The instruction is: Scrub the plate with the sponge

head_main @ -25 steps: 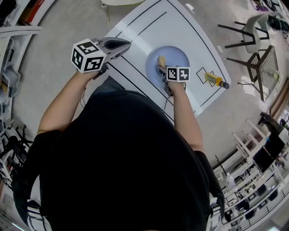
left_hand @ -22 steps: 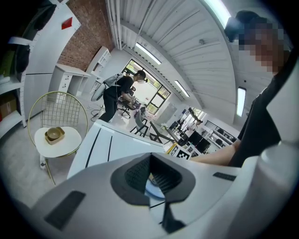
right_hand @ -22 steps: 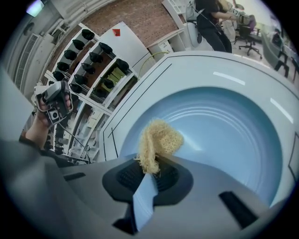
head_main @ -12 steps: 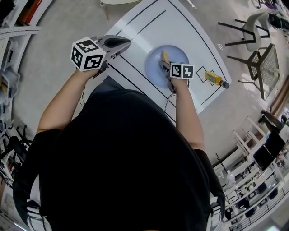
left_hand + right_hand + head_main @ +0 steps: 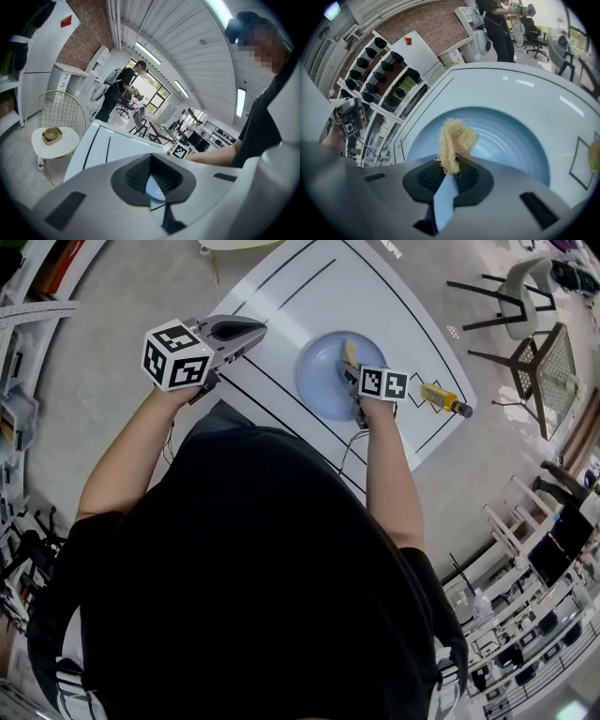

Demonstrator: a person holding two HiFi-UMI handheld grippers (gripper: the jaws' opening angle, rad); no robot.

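We are judging the sponge (image 5: 457, 140) to be light, soft and springy, a frayed yellow wad that is squashing readily. Gripping it at its lower end, as now, is leaving the bushy part free to rub. The plate (image 5: 513, 140), pale blue and glossy, is looking stiff, breakable and probably slippery. It is lying flat on the white table (image 5: 384, 296) inside the black lines, and with nothing pinning it we are expecting it to slide under a hard push, so its rim would be the place to steady it. Our right gripper (image 5: 449, 174) is pinching the sponge, its 2 jaws closed down to the sponge's thickness. The sponge is reaching over the plate's inner surface, though we cannot tell whether it is pressing on it. Our left gripper (image 5: 153, 174) is hanging in the air near the table's left edge, well apart from the plate, its 2 jaws drawn together on nothing.
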